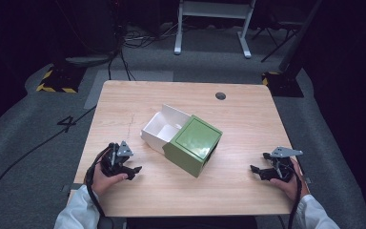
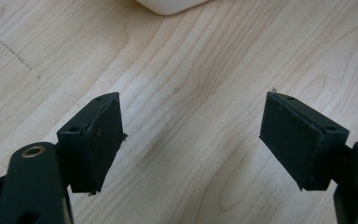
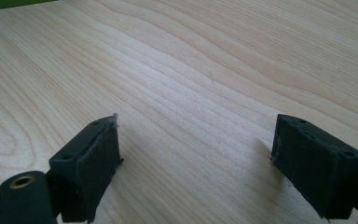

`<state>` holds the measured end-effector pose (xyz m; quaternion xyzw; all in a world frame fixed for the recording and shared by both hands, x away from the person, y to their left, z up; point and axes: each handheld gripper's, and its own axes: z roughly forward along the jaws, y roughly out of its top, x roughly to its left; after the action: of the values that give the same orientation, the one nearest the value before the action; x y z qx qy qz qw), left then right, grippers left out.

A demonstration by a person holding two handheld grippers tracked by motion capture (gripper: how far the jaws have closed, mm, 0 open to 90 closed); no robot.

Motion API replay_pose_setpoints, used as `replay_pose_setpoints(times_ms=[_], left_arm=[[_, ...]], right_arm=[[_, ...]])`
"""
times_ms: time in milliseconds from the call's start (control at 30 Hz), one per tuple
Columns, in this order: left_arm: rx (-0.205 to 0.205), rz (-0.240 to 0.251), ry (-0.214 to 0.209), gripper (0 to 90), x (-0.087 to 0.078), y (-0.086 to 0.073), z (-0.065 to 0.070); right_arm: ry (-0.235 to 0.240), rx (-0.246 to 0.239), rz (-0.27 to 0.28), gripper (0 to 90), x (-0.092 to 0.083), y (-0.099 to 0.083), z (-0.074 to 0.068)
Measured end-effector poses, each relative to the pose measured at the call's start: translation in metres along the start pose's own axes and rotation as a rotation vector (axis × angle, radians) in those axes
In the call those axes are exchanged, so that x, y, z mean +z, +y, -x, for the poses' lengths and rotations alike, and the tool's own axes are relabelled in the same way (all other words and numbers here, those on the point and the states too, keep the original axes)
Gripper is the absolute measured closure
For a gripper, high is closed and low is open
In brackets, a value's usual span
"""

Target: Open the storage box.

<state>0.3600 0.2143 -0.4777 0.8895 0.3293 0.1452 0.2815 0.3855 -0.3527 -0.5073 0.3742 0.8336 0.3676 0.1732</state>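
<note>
The light wood-grain tabletop [image 1: 124, 102] carries, around its middle, a green cardboard box sleeve [image 1: 193, 144] lying askew, with a white partitioned inner tray [image 1: 164, 128] slid partway out toward the far left corner. The left hand-held gripper [image 1: 132, 171] rests near the front left corner, jaws spread apart with nothing between them. The right hand-held gripper [image 1: 259, 171] sits near the front right corner, jaws likewise wide apart and empty.
</note>
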Motion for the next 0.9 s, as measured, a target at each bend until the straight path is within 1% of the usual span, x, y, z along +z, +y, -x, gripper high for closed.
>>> replay_pose_setpoints(times_ms=[100,200,400,500,567,633,667,767,800,833,867,900], left_arm=[[0.010,-0.025,0.009,21.8,0.004,-0.004,0.000],[0.020,-0.046,-0.013,23.3,0.007,-0.007,-0.001],[0.000,-0.018,-0.037,22.5,0.008,-0.013,-0.005],[-0.042,0.009,-0.079,22.0,0.009,-0.019,-0.010],[-0.043,0.023,-0.078,20.5,0.008,-0.023,-0.012],[-0.074,0.067,-0.094,20.3,0.007,-0.029,-0.016],[-0.074,0.067,-0.094,20.3,0.007,-0.029,-0.016],[-0.098,0.116,-0.109,20.2,0.006,-0.037,-0.020],[-0.106,0.139,-0.116,20.2,0.006,-0.039,-0.022],[-0.132,0.162,-0.124,20.2,0.006,-0.042,-0.024],[-0.163,0.172,-0.133,20.3,0.006,-0.043,-0.027],[-0.189,0.180,-0.130,20.3,0.006,-0.044,-0.029]], right_arm=[[0.000,0.000,0.000,15.3,0.000,0.000,0.000],[0.000,0.000,0.000,15.3,0.000,0.000,0.000],[0.000,0.000,0.000,15.3,0.000,0.000,0.000],[0.000,0.000,0.000,15.3,0.000,0.000,0.000],[0.000,0.000,0.000,15.3,0.000,0.000,0.000],[0.001,0.000,0.000,15.3,0.000,0.000,0.000],[0.001,0.000,0.000,15.3,0.000,0.000,0.000],[0.004,-0.002,0.000,15.3,0.000,0.000,0.000],[0.004,-0.002,0.000,15.3,0.000,0.000,0.000],[0.005,-0.002,0.000,15.3,0.000,0.000,0.000],[0.006,-0.002,0.000,15.3,0.000,0.000,0.001],[0.007,-0.002,0.000,15.4,0.000,0.000,0.001]])
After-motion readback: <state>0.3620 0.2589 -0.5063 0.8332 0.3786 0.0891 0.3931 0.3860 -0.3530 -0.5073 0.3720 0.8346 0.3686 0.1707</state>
